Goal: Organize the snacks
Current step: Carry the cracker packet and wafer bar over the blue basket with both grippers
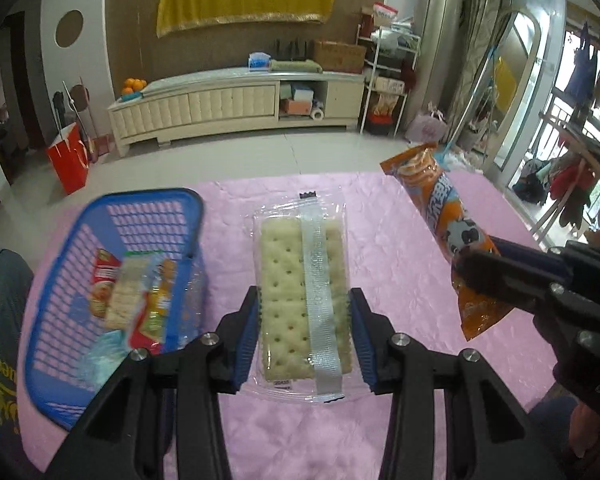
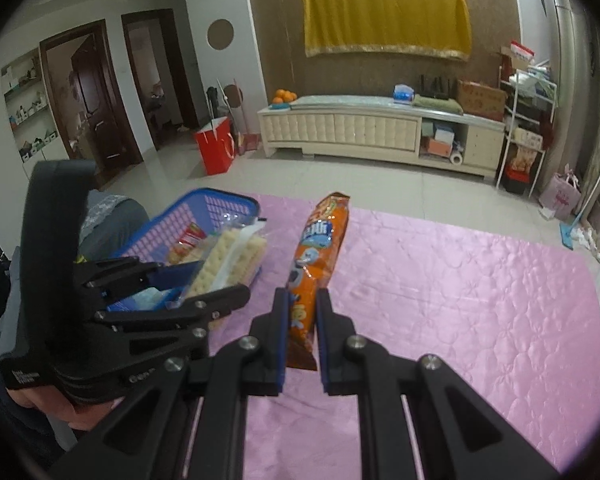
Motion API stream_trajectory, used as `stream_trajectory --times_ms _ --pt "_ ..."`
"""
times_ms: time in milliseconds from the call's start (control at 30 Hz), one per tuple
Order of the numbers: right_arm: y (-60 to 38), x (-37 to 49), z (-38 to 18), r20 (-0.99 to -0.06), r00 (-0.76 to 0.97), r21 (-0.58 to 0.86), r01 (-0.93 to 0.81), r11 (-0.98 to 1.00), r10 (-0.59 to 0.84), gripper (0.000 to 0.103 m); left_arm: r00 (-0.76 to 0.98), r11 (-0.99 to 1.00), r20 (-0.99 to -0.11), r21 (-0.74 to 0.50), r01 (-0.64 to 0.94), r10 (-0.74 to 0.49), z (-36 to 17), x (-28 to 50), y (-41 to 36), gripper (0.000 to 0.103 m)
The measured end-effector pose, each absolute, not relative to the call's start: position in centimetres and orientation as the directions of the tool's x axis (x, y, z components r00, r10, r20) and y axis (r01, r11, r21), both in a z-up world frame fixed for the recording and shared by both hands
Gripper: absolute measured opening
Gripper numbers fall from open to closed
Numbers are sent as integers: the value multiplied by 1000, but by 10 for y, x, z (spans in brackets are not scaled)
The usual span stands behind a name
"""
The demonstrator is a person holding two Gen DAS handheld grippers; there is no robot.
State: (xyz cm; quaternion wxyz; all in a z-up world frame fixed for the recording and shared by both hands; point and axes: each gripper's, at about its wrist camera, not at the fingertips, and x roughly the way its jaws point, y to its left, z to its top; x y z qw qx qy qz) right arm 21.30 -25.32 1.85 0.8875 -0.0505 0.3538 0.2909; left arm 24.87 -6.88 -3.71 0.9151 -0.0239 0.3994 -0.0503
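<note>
Left claw [image 1: 305, 340] clamps the cracker pack [image 1: 305, 304]; right claw [image 2: 302, 336] clamps the orange packet [image 2: 314, 256].

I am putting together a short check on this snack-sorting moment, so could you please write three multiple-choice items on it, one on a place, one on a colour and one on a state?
1. Where is the blue basket relative to the cracker pack, in the left wrist view?
A. To its left
B. To its right
C. Under it

2. What colour is the cloth on the table?
A. Green
B. White
C. Pink

3. What is the right gripper doing?
A. Open and holding nothing
B. Shut on the orange snack pack
C. Resting in the basket

Answers:
1 A: the basket lies left of the crackers, which the left gripper holds.
2 C: pink cloth covers the table in both views.
3 B: its fingers press both sides of the pack's lower end.
</note>
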Motion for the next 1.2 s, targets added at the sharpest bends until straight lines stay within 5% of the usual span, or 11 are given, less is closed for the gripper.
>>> stream_trajectory --times_ms 700,1200 --pt "-137 188 48 -617 531 122 -665 737 581 16 749 995 -661 -99 -23 -48 24 181 78 40" --pt "-80 208 4 -721 438 112 -691 714 537 16 698 988 -715 -129 -80 -36 -20 193 133 40"
